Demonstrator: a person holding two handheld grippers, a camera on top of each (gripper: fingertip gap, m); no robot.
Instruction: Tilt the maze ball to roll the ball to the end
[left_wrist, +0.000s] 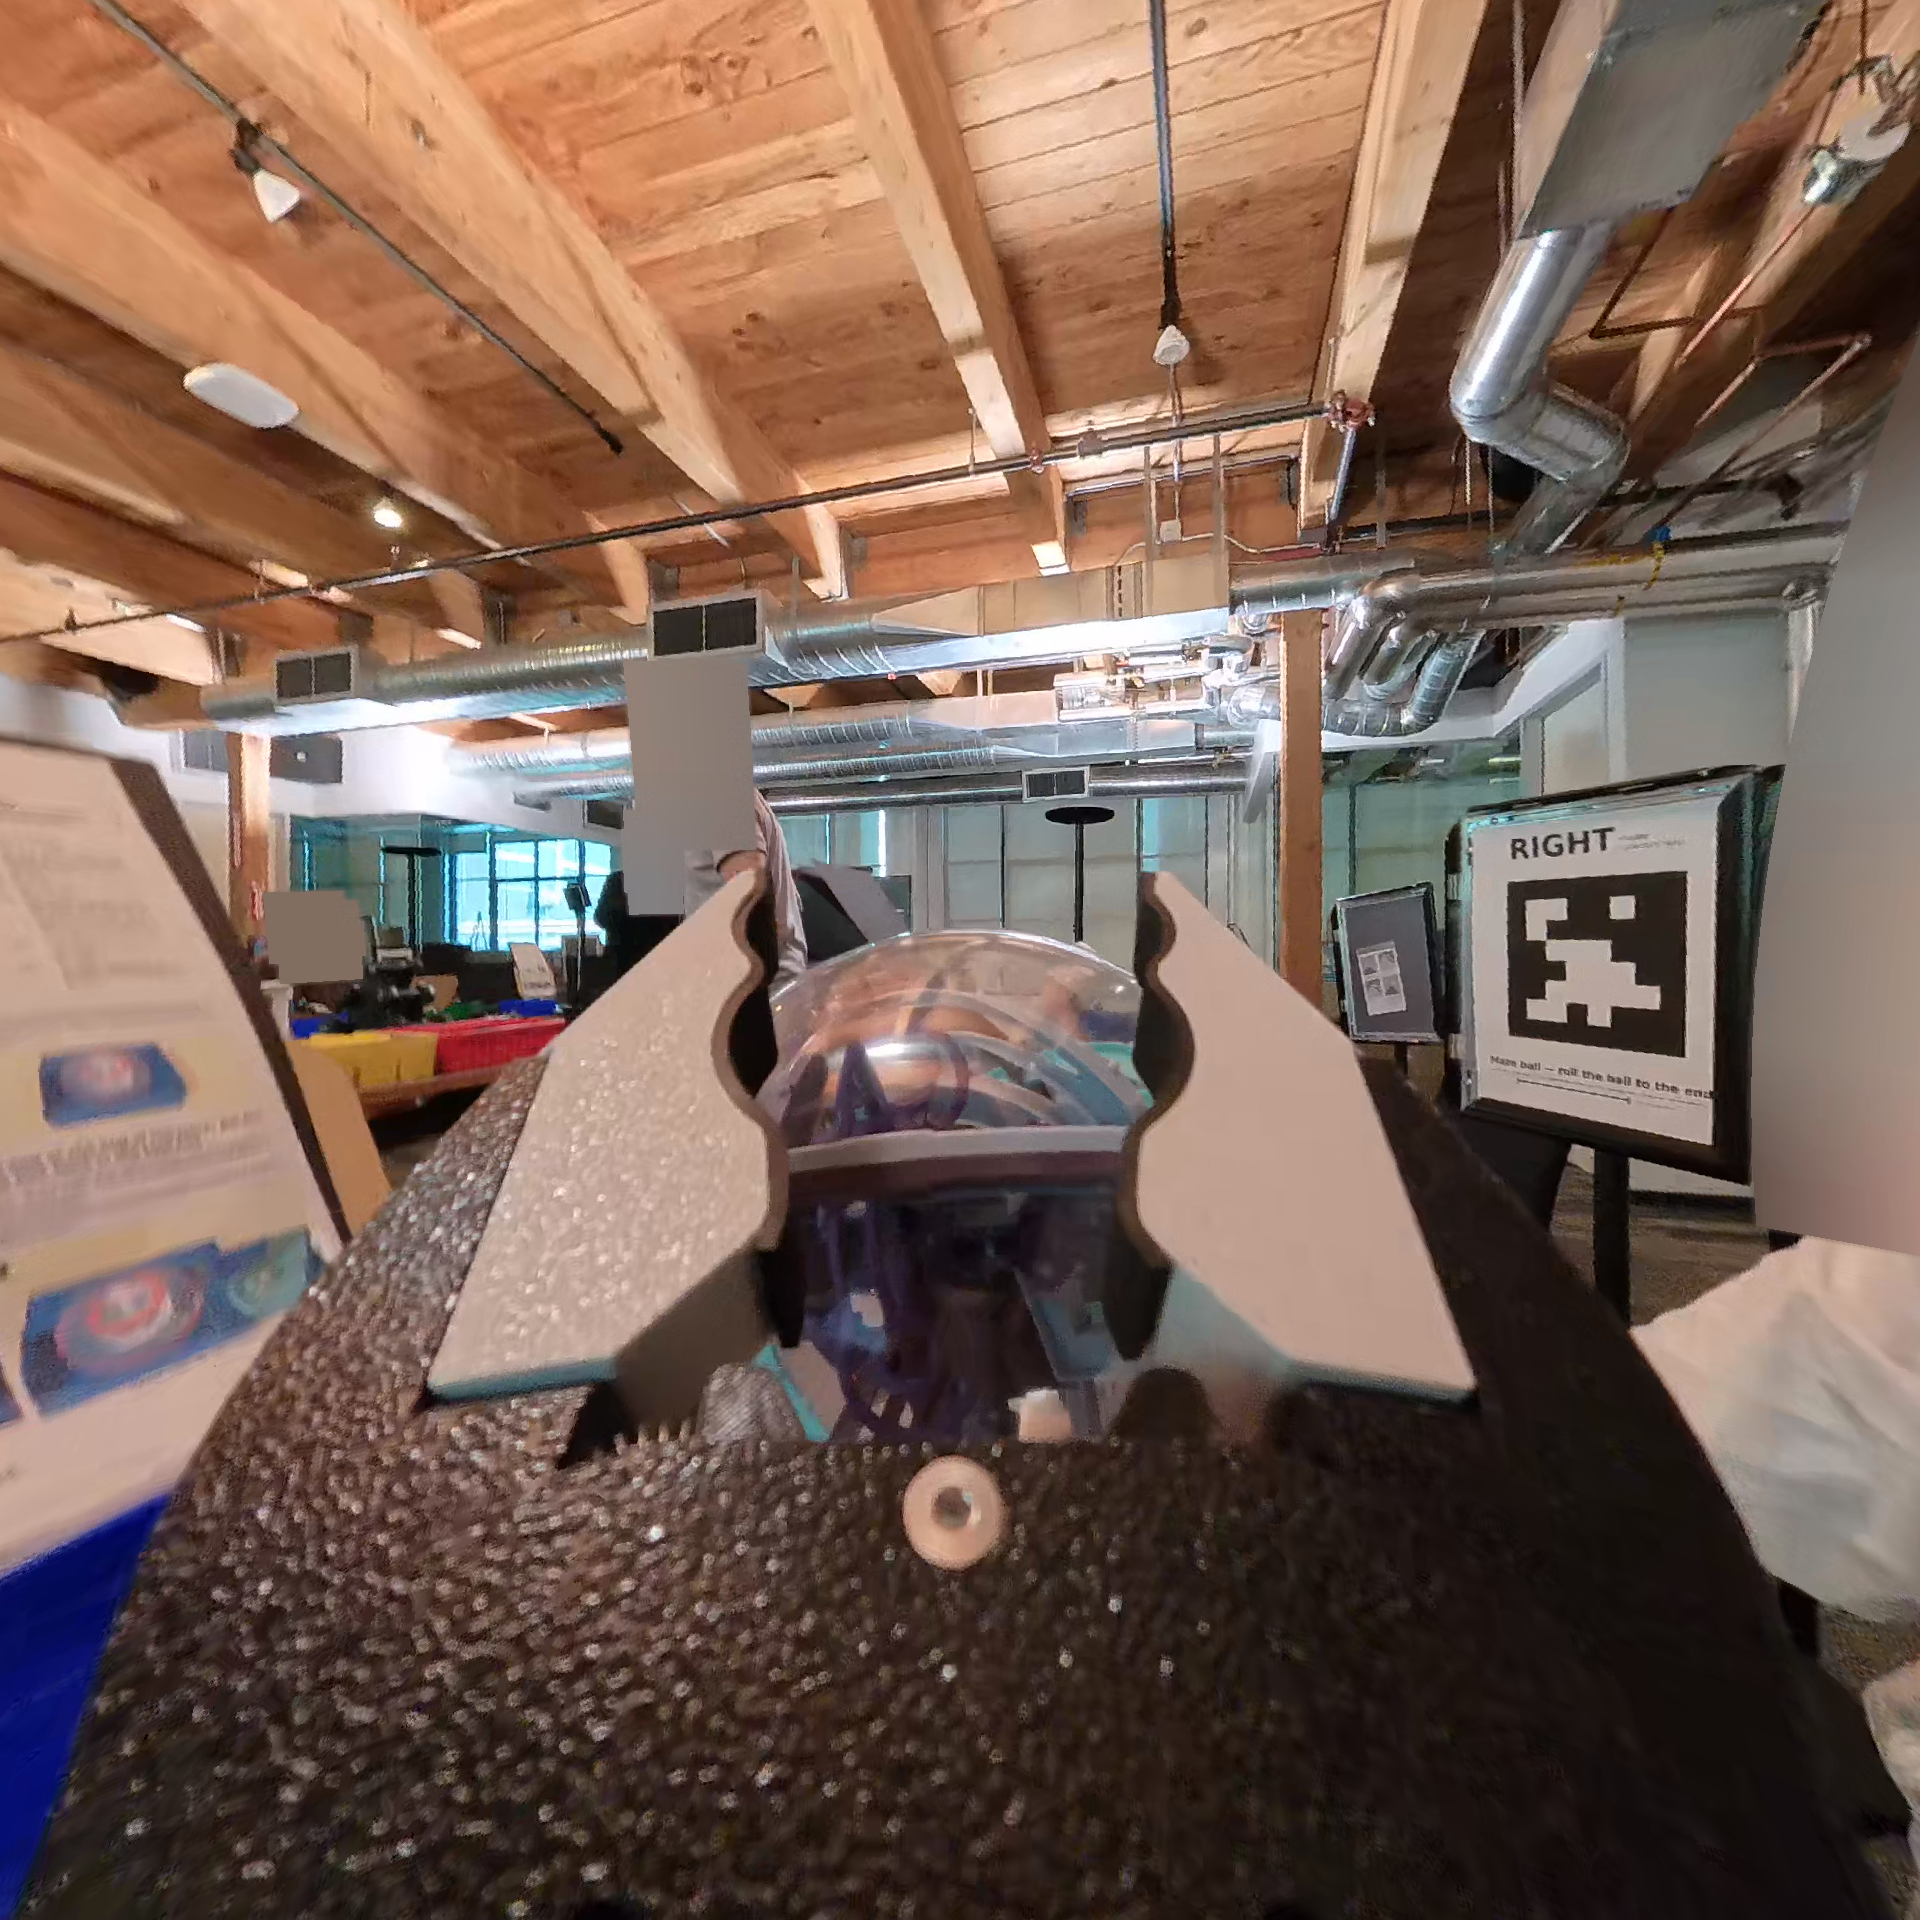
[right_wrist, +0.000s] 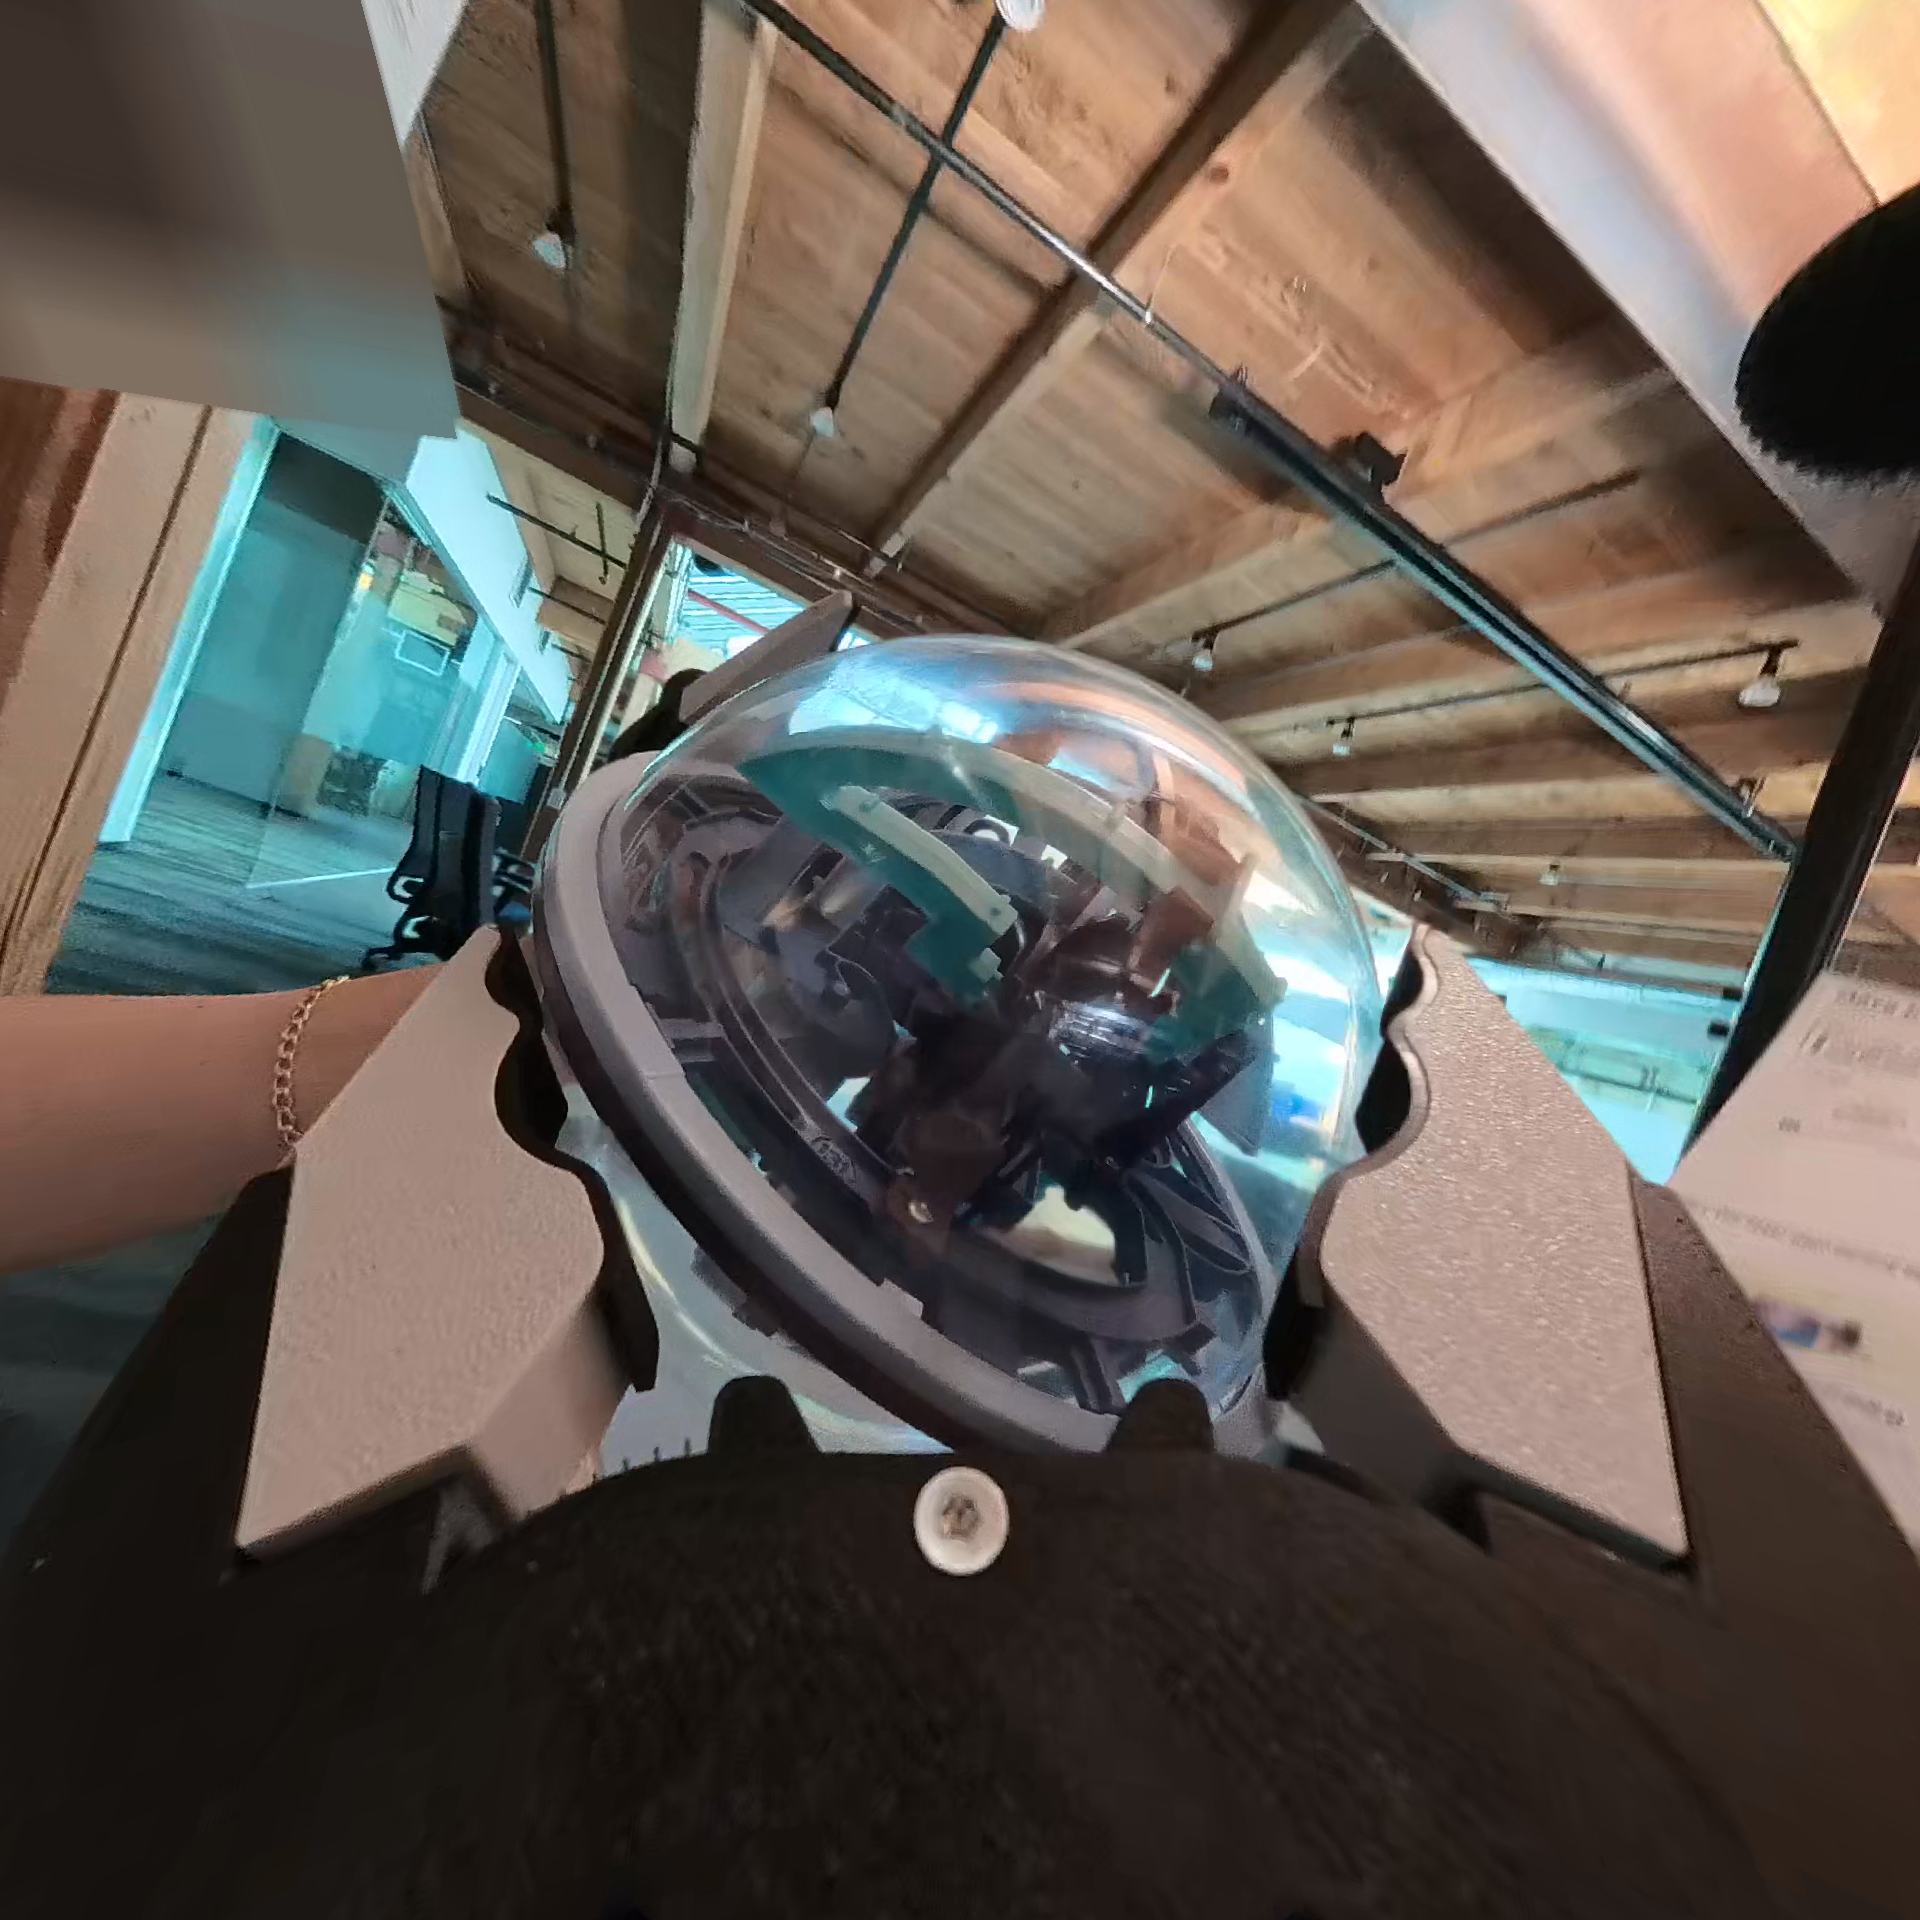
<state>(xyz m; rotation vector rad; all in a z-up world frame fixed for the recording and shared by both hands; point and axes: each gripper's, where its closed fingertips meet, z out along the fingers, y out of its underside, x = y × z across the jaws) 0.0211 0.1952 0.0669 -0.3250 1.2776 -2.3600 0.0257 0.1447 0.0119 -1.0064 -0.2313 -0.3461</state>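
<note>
Left wrist view: the left gripper (left_wrist: 951, 1039) is clamped on the maze ball (left_wrist: 951, 1049), centre frame, its grey seam level. Right wrist view: the right gripper (right_wrist: 956, 1060) pinches the same sphere mid-frame, seam slanting down to the right. We're mid-tilt, I'd say. I can't pick out the little ball on its tracks; next calls for slow, coordinated rolling from both grippers.

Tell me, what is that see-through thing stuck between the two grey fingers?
That is the maze ball, a clear globe with tracks inside. In the right wrist view it sits between the right gripper fingers, gripped on both sides.
</note>
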